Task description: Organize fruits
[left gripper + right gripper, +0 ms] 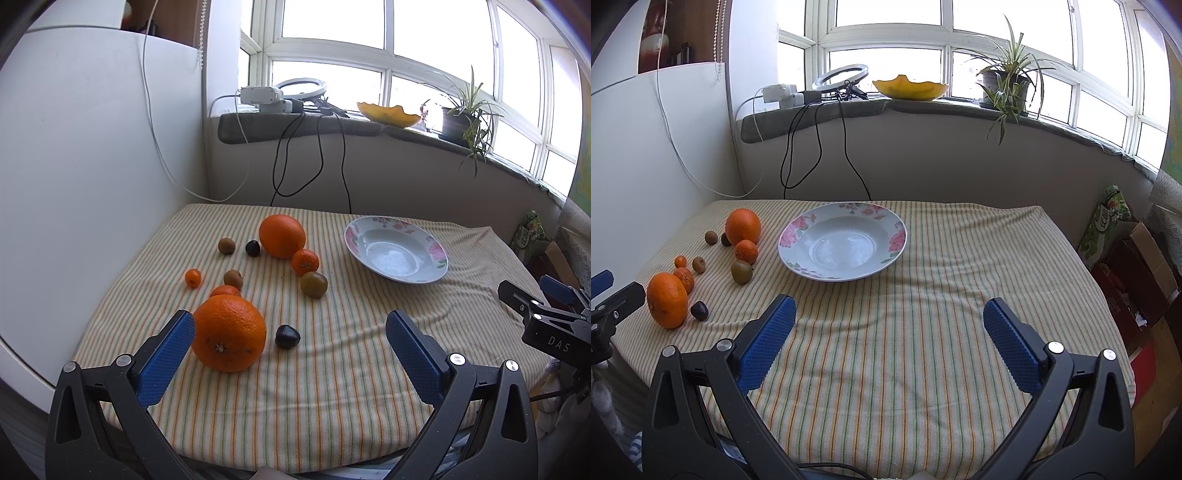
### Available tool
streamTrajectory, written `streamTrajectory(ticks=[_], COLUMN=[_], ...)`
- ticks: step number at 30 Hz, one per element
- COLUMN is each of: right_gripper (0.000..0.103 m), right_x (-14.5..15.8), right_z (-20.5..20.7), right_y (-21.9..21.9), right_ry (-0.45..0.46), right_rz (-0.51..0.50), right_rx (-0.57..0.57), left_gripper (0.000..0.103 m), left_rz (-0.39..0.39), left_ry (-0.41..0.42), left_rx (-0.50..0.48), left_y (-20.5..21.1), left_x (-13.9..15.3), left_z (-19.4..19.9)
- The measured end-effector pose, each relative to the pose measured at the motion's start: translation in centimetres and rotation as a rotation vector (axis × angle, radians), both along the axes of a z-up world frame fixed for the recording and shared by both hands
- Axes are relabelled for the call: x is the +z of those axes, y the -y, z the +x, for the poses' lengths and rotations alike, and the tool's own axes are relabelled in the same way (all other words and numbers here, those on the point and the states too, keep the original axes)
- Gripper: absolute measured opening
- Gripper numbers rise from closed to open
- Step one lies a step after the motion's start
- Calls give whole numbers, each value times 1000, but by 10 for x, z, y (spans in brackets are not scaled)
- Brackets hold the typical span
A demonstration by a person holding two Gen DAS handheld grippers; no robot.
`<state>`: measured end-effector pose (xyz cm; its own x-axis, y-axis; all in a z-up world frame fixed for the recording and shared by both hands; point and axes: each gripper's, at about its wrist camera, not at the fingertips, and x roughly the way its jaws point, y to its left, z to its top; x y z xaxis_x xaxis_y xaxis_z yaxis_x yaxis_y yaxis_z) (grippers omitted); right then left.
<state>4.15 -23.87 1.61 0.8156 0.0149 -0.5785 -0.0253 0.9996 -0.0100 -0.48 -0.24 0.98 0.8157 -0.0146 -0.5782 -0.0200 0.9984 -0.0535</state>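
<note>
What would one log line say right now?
left gripper: open, empty | right gripper: open, empty | floral white ceramic plate: empty

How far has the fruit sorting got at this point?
Nothing looks done: the plate is empty. Nothing is in hand; the left gripper and right gripper are both open. Left to do: everything. The near orange, the far orange and the smaller fruits all lie on the striped cloth.

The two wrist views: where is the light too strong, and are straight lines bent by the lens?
Left wrist view: the window panes are blown out white, and the large near orange casts a soft shadow toward the camera. Right wrist view: glare sits in the hollow of the white floral-rimmed plate, and the grey stone windowsill bows in a curve; corners are dark in both.
</note>
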Motion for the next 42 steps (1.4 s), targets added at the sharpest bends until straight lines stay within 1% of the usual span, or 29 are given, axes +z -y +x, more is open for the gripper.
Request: streamTrajectory(ticks=[13,26,42], right_gripper=[103,103,103], right_x=[0,0,-1], right_z=[1,2,7], right_y=[0,-4,-14], right_ry=[-2,-1,-2], right_rz=[0,-22,-40], right_rx=[1,-7,5], left_gripper=[102,102,102], left_rz=[-1,-1,-13], left_ry=[-2,-3,-17], left_rx=[-2,2,14], left_y=[0,0,-10], left_x=[0,0,-8], left_z=[-1,0,5])
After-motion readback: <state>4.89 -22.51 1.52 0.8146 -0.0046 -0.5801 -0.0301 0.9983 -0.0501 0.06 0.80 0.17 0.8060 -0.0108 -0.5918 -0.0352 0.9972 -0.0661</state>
